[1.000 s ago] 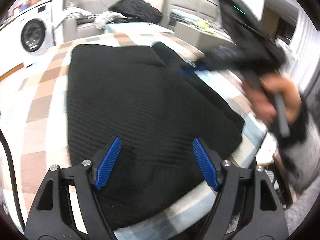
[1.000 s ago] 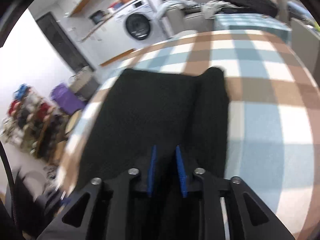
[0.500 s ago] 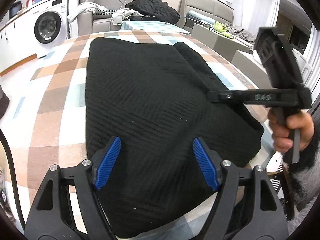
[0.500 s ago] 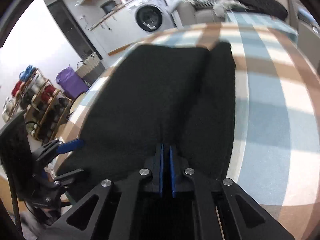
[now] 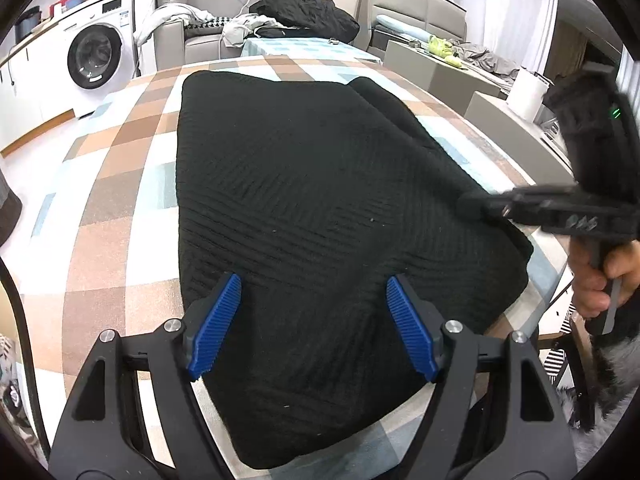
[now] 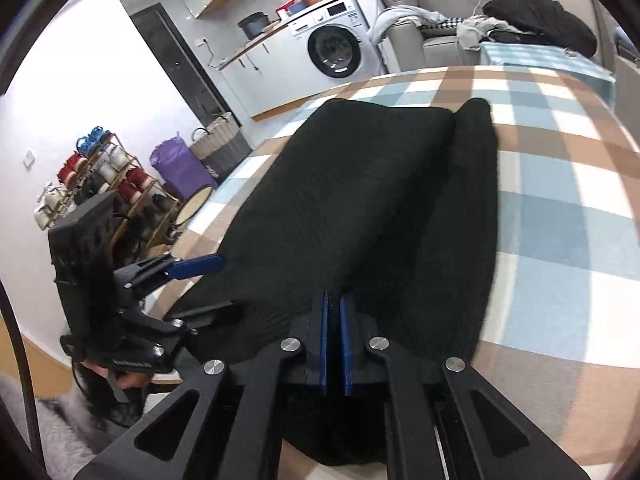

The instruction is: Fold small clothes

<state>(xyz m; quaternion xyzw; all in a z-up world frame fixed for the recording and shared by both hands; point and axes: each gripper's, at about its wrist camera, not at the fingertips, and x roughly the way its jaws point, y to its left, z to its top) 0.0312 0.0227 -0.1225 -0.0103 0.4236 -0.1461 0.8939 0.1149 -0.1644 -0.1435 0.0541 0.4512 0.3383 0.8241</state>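
Black knit garment [image 5: 304,216] spread flat on checked table [image 5: 100,208] — soft, limp, likely sags. Left gripper [image 5: 312,328] apart over near hem; right gripper [image 6: 335,344] pinched together at near edge — best taken by corners.

Probably a home living room: washing machine [image 5: 95,58], grey sofa [image 5: 416,6], shoe rack [image 6: 100,184].

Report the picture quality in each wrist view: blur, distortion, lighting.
Left wrist view: strong fisheye bending, dark corners; black garment sharp, its knit ribs readable; right gripper slightly motion-blurred. Right wrist view: same bending; garment reads as near-featureless black; washing machine crisp under even indoor light.
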